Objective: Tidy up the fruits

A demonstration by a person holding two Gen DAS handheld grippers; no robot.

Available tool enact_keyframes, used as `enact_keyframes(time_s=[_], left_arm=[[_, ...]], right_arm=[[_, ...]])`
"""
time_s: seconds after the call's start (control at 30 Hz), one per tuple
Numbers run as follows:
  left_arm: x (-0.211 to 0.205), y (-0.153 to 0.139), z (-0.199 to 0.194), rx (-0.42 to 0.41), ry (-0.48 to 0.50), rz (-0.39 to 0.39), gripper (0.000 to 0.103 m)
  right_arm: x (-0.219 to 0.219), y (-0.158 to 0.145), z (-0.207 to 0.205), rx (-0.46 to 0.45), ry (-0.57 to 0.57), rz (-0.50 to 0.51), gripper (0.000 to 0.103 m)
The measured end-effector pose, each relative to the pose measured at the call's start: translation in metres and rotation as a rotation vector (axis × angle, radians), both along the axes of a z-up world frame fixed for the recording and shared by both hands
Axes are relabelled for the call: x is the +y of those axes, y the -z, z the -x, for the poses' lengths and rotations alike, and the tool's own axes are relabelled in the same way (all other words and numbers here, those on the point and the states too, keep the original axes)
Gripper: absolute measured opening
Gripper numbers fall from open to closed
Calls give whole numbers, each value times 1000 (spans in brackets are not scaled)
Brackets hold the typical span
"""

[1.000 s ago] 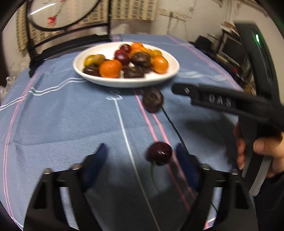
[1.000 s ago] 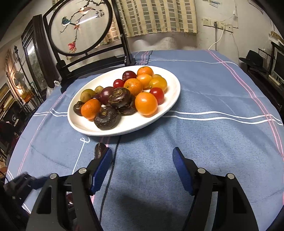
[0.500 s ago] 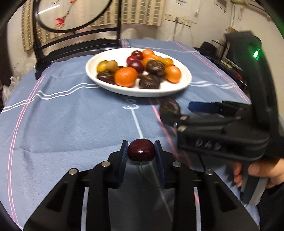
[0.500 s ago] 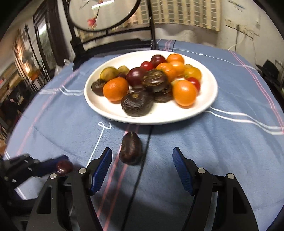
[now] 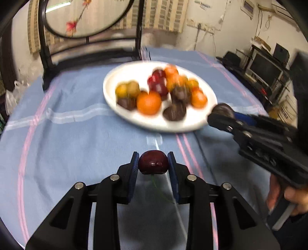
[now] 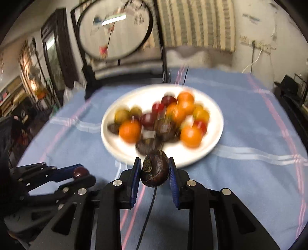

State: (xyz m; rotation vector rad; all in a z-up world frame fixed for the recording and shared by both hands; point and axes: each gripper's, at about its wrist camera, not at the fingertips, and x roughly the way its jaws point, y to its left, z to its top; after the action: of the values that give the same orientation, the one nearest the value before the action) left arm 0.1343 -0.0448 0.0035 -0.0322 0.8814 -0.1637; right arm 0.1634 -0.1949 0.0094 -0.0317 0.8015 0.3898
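Observation:
A dark red cherry (image 5: 153, 163) with a thin green stem is pinched between the blue pads of my left gripper (image 5: 153, 155), which is shut on it above the blue cloth. My right gripper (image 6: 154, 161) has its jaws closing, and its pads press on a wrinkled dark brown fruit (image 6: 155, 171) held off the table. In front of both stands a white plate (image 6: 211, 138) heaped with oranges, red fruits and dark fruits, all blurred. The right wrist view shows the left gripper (image 6: 81, 174) low on the left with the cherry (image 6: 80, 171).
The striped blue tablecloth (image 5: 67, 134) covers the table. A black cable (image 6: 148, 215) runs across it under my right gripper. A dark chair with a round painted back (image 5: 86, 17) stands behind the plate. A hand (image 5: 288, 198) grips the right tool, with a monitor and clutter (image 5: 265, 67) beyond.
The right gripper's jaws, open around the dark fruit on the cloth, have closed on it and lifted it. The left gripper has risen and moved towards the plate with the cherry.

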Motion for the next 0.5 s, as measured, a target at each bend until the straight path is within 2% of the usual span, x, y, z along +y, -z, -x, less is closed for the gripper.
enact_keyframes(time_s=[0.13, 0.23, 0.27, 0.3, 0.33, 0.37, 0.4, 0.43, 0.47, 0.5], left_arm=[[1, -15, -54, -37, -67, -34, 29], [3, -9, -88, -15, -116, -64, 29], [3, -7, -92, -10, -119, -62, 29], [2, -5, -99, -4, -125, -68, 29], [1, -3, -102, -5, -135, -74, 34], [1, -3, -104, -5, -152, -80, 47], [2, -2, -104, -7, -164, -78, 55], [3, -2, -101, -19, -178, -78, 70], [3, -2, -98, -35, -181, -81, 80], [3, -2, -95, -44, -178, -86, 82]], right_arm=[[4, -15, -32, -38, 30, -36, 29], [9, -8, -59, 0, 50, -58, 29], [10, -3, -69, 24, 57, -73, 33], [9, 0, -74, 33, 76, -77, 52], [6, 1, -75, 25, 121, -62, 60], [3, 2, -74, 10, 155, -49, 69], [-2, 2, -71, -10, 176, -44, 71], [-7, 2, -69, -14, 167, -54, 72], [-11, 2, -67, -10, 157, -63, 74], [-16, 3, -64, -7, 155, -72, 76]])
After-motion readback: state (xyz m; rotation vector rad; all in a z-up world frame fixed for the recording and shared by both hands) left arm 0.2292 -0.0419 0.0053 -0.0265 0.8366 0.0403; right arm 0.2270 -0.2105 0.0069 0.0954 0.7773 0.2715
